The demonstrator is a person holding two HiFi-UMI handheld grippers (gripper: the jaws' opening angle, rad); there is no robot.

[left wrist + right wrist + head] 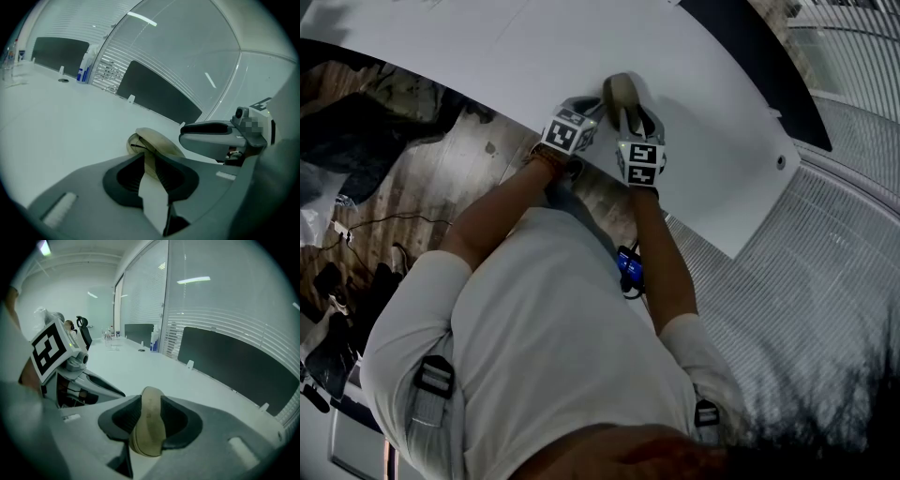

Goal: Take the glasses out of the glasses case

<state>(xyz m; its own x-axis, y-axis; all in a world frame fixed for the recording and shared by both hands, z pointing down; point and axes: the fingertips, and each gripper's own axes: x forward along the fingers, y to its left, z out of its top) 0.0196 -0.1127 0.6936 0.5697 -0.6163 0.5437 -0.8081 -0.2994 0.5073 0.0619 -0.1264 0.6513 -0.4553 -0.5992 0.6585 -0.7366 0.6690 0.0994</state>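
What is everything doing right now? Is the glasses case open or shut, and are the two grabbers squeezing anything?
glasses case, gripped by both grippers, open a crack, with a thin dark piece showing inside.
left gripper, closed on the case's pale flap.
right gripper, closed on the case's rounded end.
spray bottle, standing upright far back.

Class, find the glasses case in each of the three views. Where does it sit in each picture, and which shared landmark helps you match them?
Head view: glasses case at top centre, near the edge of the white table.
Left gripper view: lower centre.
Right gripper view: bottom centre.
Shared landmark: the white table beneath it.
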